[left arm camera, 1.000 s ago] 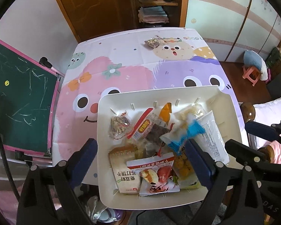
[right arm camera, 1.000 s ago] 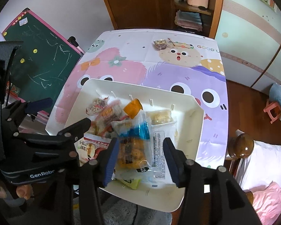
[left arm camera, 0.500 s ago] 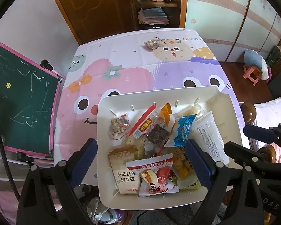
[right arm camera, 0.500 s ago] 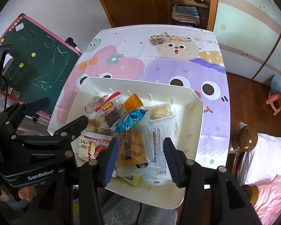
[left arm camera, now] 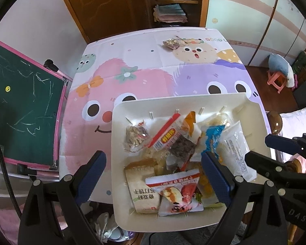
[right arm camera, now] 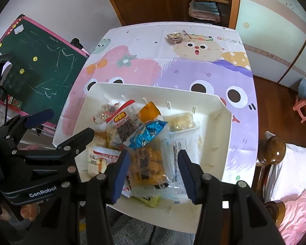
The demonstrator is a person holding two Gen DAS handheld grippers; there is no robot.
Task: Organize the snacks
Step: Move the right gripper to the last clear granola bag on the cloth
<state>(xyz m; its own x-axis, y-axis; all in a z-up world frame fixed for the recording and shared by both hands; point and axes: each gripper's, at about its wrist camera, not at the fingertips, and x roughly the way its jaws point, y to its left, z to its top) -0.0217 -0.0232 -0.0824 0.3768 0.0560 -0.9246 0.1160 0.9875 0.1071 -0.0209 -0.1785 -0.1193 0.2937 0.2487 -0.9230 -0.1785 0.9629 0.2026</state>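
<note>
Left gripper's finger [left arm camera: 216, 175] is covering part of the yellow snack packet [left arm camera: 205, 185]; lower packets in the white tray [left arm camera: 120, 214] are lying buried under others.

The tray [left arm camera: 120, 138] sits on the near end of the surface [left arm camera: 153, 65], snack packs [left arm camera: 173, 143] piled inside, and one small pack [left arm camera: 170, 43] lies far behind.

Big bare room on the tablecloth [left arm camera: 153, 81] far of the white tray [left arm camera: 120, 110]; only one small snack bag [left arm camera: 170, 43] sits there, way at the far edge. Tray is packed w/ snack packs [right arm camera: 144, 143] piled on each other, little room between. Its right part [right arm camera: 216, 134] is bare. Green chalkboard [left arm camera: 20, 106] blocks the left side. Bedpost knob [right arm camera: 272, 149] stands right, near the tray.
</note>
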